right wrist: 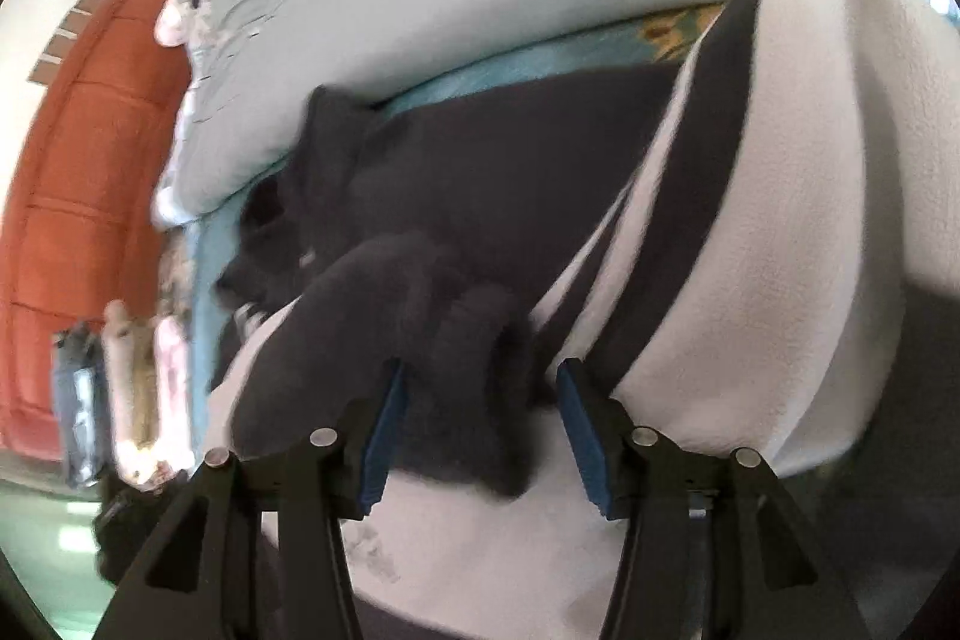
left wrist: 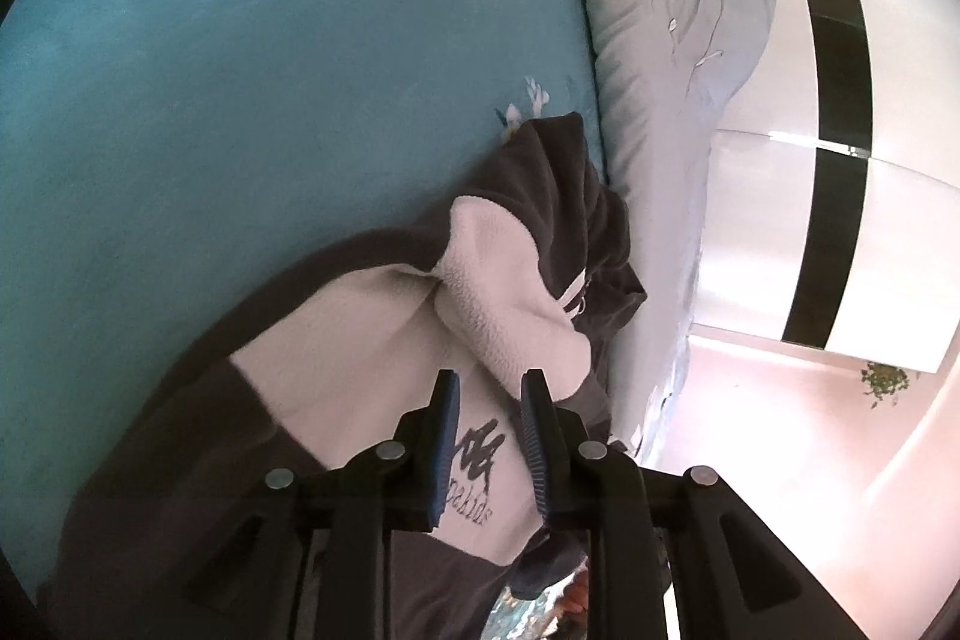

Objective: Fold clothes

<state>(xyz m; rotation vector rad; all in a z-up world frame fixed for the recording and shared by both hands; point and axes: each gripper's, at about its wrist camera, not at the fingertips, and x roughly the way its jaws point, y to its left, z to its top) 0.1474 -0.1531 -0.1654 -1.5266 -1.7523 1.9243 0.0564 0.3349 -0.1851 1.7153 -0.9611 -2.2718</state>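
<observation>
The left gripper hovered with fingers narrowly apart, empty, over the dark-and-white fleece jacket at lower centre. The right gripper stood wide, a dark sleeve loose between. Beyond lay the teal bed and floral quilt.

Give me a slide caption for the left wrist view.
Left tongs open over a grey-and-white fleece garment on the teal bedspread.
</observation>
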